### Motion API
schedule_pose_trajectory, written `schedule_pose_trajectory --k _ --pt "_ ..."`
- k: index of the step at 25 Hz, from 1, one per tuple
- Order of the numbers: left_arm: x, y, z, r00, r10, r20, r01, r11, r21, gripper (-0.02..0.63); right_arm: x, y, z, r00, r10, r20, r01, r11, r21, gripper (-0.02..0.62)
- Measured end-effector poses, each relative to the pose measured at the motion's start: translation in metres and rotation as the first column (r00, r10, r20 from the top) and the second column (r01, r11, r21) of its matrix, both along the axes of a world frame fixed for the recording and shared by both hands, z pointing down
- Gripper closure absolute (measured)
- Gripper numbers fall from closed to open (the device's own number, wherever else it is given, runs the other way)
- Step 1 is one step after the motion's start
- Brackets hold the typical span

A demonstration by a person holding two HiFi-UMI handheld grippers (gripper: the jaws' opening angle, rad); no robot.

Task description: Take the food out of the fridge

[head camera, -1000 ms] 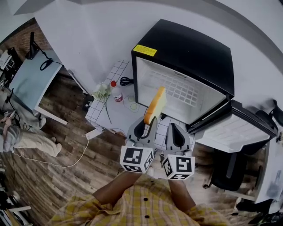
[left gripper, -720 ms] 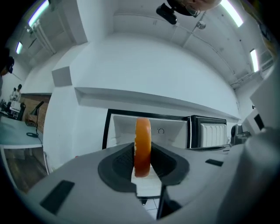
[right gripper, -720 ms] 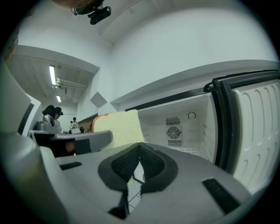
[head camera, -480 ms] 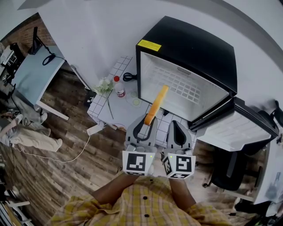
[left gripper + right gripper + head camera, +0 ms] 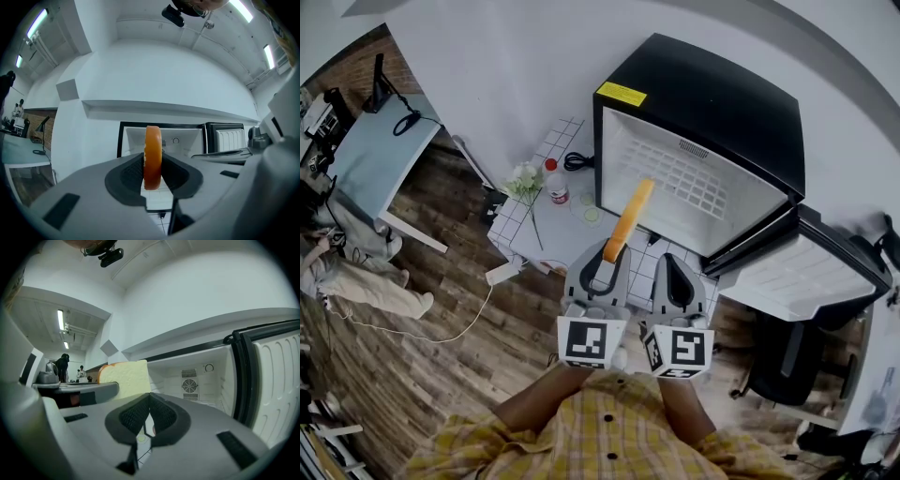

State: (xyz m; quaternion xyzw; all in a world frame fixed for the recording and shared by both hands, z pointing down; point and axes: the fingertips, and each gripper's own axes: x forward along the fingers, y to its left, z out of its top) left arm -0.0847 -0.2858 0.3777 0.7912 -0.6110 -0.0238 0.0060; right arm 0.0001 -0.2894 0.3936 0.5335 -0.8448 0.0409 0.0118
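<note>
Bread slice (image 5: pixel 627 221) rolled edge-on since earlier frame | near end clamped by left hand-held gripper (image 5: pixel 604 267) | right hand-held gripper (image 5: pixel 674 281) closed, empty | judged light, soft; crust best gripped

I could read no words or numbers anywhere. The yellow label (image 5: pixel 622 94) on top of the fridge (image 5: pixel 712 103) carried print too small to make out (just a yellow rectangle to me). The marker cubes (image 5: pixel 592 340) showed black-and-white square patterns, not lettering.
</note>
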Motion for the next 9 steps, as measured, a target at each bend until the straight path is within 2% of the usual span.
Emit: schedule_pose_trajectory --k 9 --pt "-0.005 -0.0044 0.0087 1.0 0.001 -0.002 -0.001 1.0 -0.019 0.512 -0.0021 -0.0026 0.0029 1.0 0.002 -0.003 -0.002 1.0 -0.002 0.589"
